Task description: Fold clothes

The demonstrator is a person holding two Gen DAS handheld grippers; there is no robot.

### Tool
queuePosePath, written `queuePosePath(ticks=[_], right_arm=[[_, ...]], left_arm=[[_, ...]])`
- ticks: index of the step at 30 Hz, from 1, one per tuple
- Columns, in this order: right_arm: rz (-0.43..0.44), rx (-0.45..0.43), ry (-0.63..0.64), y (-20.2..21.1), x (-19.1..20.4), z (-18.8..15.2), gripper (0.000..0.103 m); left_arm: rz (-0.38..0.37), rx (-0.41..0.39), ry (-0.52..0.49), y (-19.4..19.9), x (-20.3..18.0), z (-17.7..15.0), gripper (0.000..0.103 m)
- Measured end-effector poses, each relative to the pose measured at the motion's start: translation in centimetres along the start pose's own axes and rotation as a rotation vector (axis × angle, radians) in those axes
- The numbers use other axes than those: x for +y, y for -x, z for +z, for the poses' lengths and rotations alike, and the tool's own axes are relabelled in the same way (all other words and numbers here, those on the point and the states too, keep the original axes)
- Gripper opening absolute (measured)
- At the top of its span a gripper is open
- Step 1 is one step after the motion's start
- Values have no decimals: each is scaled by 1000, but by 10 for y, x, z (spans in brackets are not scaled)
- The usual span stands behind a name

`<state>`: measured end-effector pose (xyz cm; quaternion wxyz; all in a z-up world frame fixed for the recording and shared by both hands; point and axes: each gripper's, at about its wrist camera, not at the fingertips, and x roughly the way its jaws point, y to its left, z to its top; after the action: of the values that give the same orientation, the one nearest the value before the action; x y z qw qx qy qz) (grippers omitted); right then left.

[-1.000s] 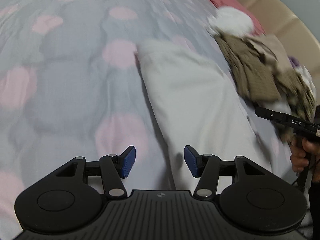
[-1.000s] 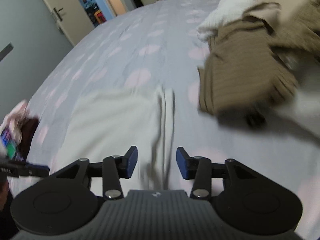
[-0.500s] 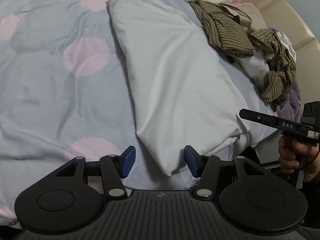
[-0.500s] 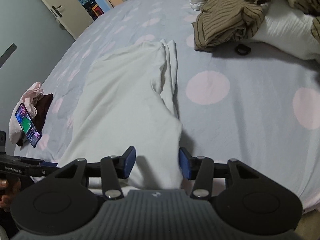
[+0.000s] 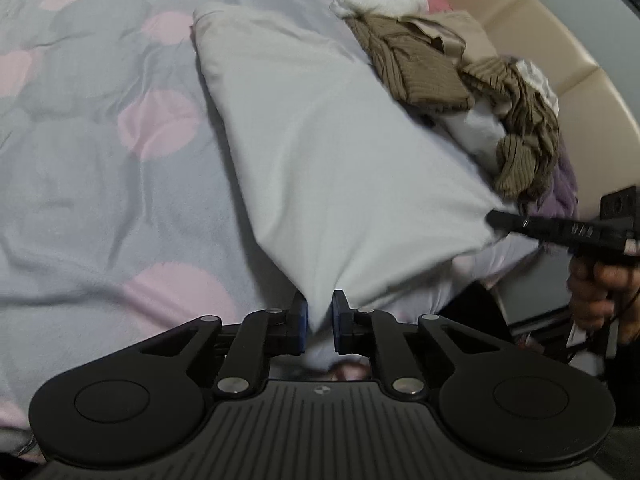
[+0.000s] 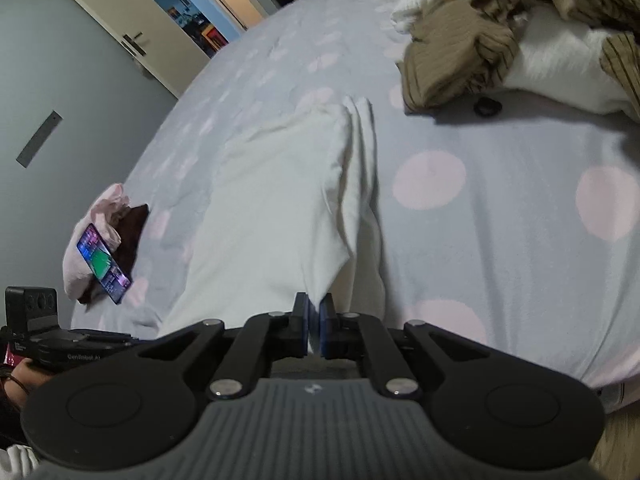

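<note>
My left gripper (image 5: 319, 316) and right gripper (image 6: 314, 322) each pinch a near corner of the white garment (image 5: 332, 152); thin bites — a tug could slip one.

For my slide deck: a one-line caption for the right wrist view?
Right gripper pinches the near edge of a white garment spread on a polka-dot bedspread.

Your bed (image 6: 500, 240) wears a grey cover with pink dots. A lit phone (image 6: 103, 264) leans at its near left edge. Far left, a door (image 6: 132, 36) stands open. A small black object (image 6: 487, 107) lies far right.
</note>
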<state>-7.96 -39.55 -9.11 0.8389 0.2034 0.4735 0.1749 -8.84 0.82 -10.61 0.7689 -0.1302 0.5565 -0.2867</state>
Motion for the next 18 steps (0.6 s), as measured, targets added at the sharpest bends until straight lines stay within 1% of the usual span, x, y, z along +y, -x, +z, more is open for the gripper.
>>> queuePosePath(ticks=[2, 3, 4, 5, 6, 7, 8, 9, 10, 13, 15, 18], right_arm=[[-58, 50, 9, -17, -5, -6, 10], [-81, 63, 14, -22, -5, -8, 11], [-96, 67, 18, -24, -5, -8, 14], [-112, 71, 22, -26, -5, -9, 19], [-115, 66, 25, -25, -4, -9, 35], [-109, 54, 27, -21, -4, -7, 48], [-103, 41, 28, -17, -3, -6, 51], [-97, 29, 30, -13, -2, -5, 51], [-96, 19, 33, -11, -2, -3, 52], [-104, 8, 44, -11, -1, 2, 53], [-108, 16, 48, -15, -1, 4, 53], [-101, 32, 36, -27, -4, 4, 53]], left_arm=[[21, 74, 21, -14, 8, -5, 11], [24, 96, 42, -18, 13, -7, 11], [15, 98, 63, -19, 16, -8, 11], [8, 92, 77, -15, 18, -9, 12], [15, 76, 71, -10, 18, -9, 19], [24, 60, 62, -4, 18, -8, 29], [37, 40, 54, 1, 18, -7, 33], [50, 20, 45, 6, 18, -6, 41], [50, 8, 48, 9, 18, -5, 42], [12, -5, 94, 8, 21, -1, 43], [2, 11, 116, 6, 23, 0, 43], [-6, 21, 109, 8, 22, -1, 42]])
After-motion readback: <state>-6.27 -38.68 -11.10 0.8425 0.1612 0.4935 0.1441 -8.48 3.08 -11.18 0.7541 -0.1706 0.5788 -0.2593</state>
